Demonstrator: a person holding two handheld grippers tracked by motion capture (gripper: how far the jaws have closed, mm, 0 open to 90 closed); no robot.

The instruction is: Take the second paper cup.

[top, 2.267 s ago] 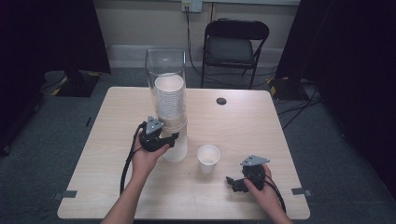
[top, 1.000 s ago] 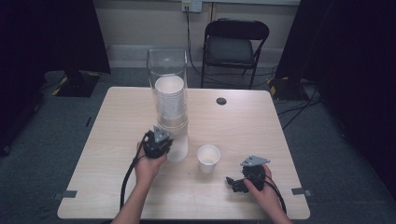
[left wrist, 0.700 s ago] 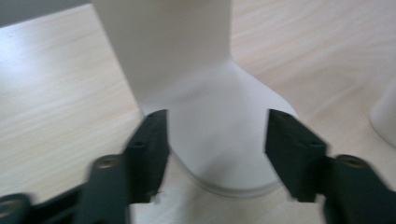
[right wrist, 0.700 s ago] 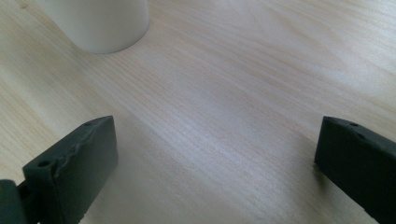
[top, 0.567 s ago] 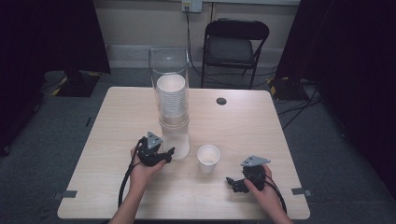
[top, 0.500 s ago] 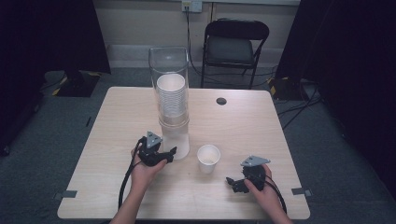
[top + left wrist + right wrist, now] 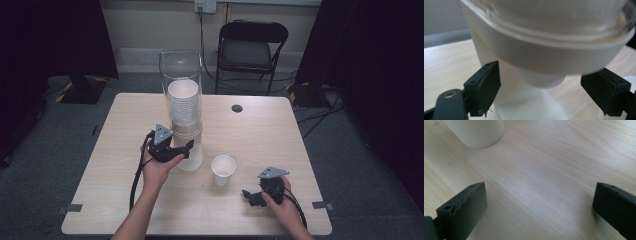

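So the big thing here is the surface [image 7: 100, 145], and standing about mid-surface is the cup dispenser [image 7: 184, 110], a clear tube stacked with white cups on a white base. Everything else I'll place off that dispenser.

My left gripper [image 7: 186, 148] is right up against its lower end, jaws spread wide either side of the bottom cup [image 7: 541, 78] that pokes out under the collar. Nothing pinched yet. My guess is I'm at the "grab the next cup" step: I need to ease in a touch, close on that cup and pull straight down.

One loose cup [image 7: 223, 169] already stands upright just right of the dispenser's base.

My right gripper [image 7: 248, 195] sits on the surface further right and nearer me, jaws spread, holding nothing.
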